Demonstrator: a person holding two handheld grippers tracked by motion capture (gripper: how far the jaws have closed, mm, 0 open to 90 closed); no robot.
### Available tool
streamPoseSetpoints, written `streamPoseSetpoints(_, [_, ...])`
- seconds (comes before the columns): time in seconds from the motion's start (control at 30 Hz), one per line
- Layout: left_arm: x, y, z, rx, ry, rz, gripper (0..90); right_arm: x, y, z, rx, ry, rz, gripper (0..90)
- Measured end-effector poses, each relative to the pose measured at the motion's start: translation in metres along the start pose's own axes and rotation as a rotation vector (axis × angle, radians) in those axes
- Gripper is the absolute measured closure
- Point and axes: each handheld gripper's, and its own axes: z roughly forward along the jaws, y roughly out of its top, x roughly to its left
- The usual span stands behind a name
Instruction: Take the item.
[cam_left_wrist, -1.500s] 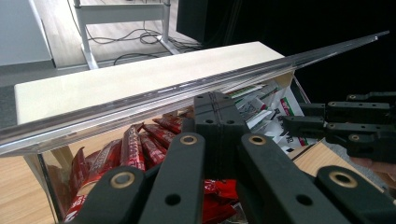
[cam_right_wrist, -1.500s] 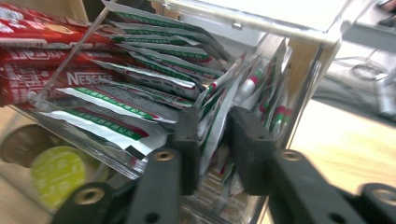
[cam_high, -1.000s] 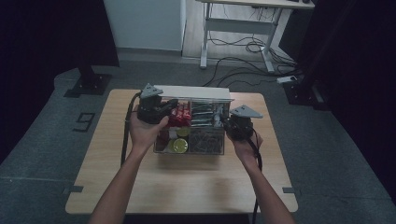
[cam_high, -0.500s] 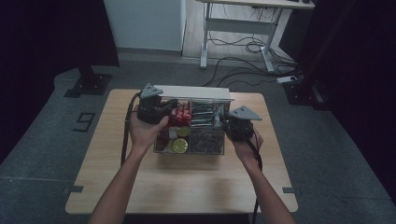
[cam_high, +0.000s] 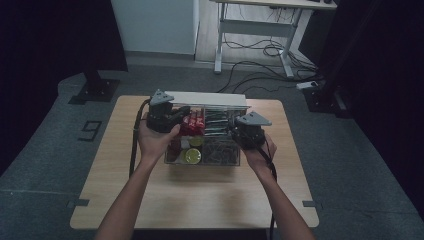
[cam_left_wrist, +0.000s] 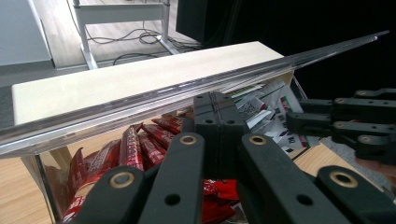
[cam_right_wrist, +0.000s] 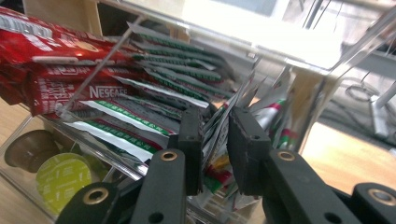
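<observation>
A clear plastic organiser box (cam_high: 202, 162) stands mid-table. Red Nescafe sachets (cam_high: 192, 124) fill its left part and green-and-white sachets (cam_high: 216, 120) its right part. My left gripper (cam_high: 177, 116) reaches over the left wall above the red sachets (cam_left_wrist: 130, 149). In the left gripper view its jaws meet, gripper (cam_left_wrist: 217, 105) shut, with nothing seen between them. My right gripper (cam_high: 235, 131) is at the box's right end. There the gripper (cam_right_wrist: 215, 126) is closed around a bunch of green-and-white sachets (cam_right_wrist: 140, 119), which fill the gap.
A green-topped capsule (cam_right_wrist: 63, 176) and a brown one (cam_right_wrist: 28, 147) lie in the box's front compartment. A white panel (cam_high: 205, 98) runs along the back of the box. The wooden table (cam_high: 200, 200) has free room in front. A desk frame and cables stand on the floor beyond.
</observation>
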Motion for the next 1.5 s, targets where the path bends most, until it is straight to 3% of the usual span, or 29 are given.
streamPoseSetpoints(0.13, [0.001,0.0,-0.001,0.0,0.0,0.001,90.0,-0.001,-0.002,0.003,0.026,0.003,0.007,86.2])
streamPoseSetpoints(0.23, [0.0,0.0,0.0,-0.003,0.0,-0.001,89.9,-0.004,-0.002,0.001,0.021,0.012,0.03,88.2])
streamPoseSetpoints(0.7, [0.0,0.0,0.001,0.001,-0.002,-0.004,90.0,-0.014,-0.006,-0.037,-0.117,0.061,0.105,88.9])
streamPoseSetpoints(0.97, [0.0,-0.001,0.001,-0.001,-0.004,-0.007,90.0,-0.017,-0.008,-0.056,-0.181,0.064,0.109,89.0])
streamPoseSetpoints(1.5, [-0.001,-0.001,0.003,0.0,-0.006,-0.007,90.0,-0.034,-0.015,-0.081,-0.232,0.063,0.141,89.0])
